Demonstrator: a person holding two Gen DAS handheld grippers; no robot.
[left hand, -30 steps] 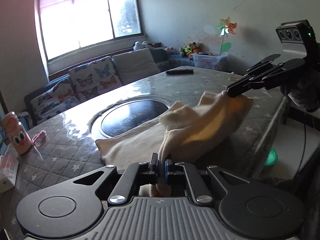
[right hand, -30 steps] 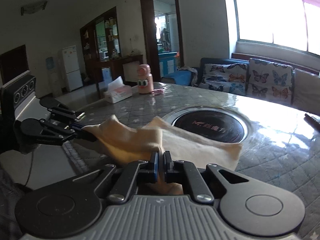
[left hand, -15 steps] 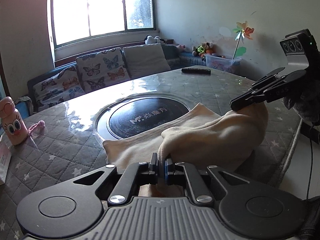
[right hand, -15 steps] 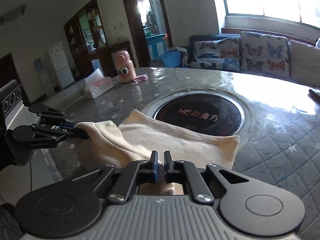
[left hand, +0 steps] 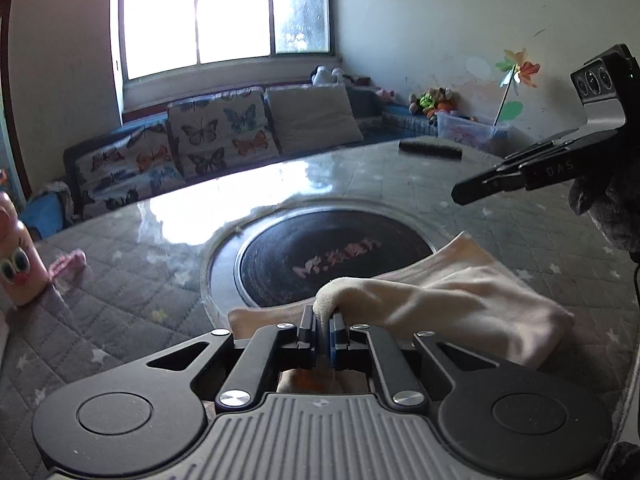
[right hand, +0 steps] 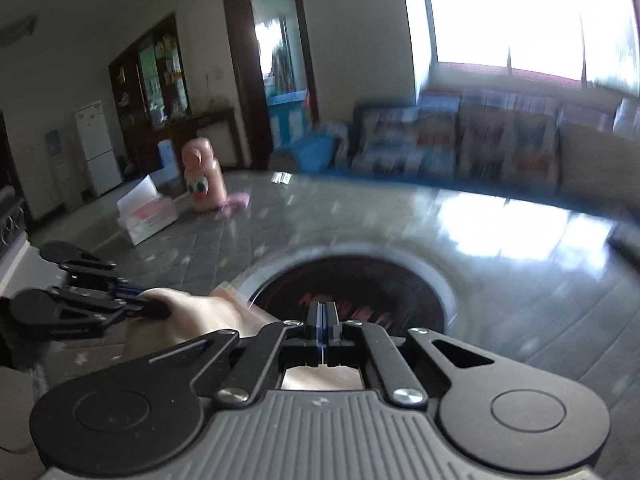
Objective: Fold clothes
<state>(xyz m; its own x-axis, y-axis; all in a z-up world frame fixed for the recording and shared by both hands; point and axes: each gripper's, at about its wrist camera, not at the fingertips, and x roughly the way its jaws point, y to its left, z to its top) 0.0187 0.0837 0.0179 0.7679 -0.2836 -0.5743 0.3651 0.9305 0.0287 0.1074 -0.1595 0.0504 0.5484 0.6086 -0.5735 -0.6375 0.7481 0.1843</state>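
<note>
A cream cloth (left hand: 460,312) lies folded over on the grey quilted table, by the black round inset (left hand: 336,256). My left gripper (left hand: 322,326) is shut on a raised fold of the cloth. In the right wrist view the left gripper (right hand: 156,307) still pinches the cloth (right hand: 200,316). My right gripper (right hand: 322,320) is shut with nothing between its jaws; in the left wrist view the right gripper (left hand: 460,196) hovers above the table, clear of the cloth. The right wrist view is motion-blurred.
A pink cartoon bottle (right hand: 202,180) and a white tissue box (right hand: 146,212) stand at the table's far left side. A black remote (left hand: 430,148) lies at the far edge. A sofa with butterfly cushions (left hand: 216,136) runs under the window.
My right gripper has let go of the cloth corner and risen away. The cloth has dropped flat onto the table. The left gripper keeps its hold, lower and nearer the inset.
</note>
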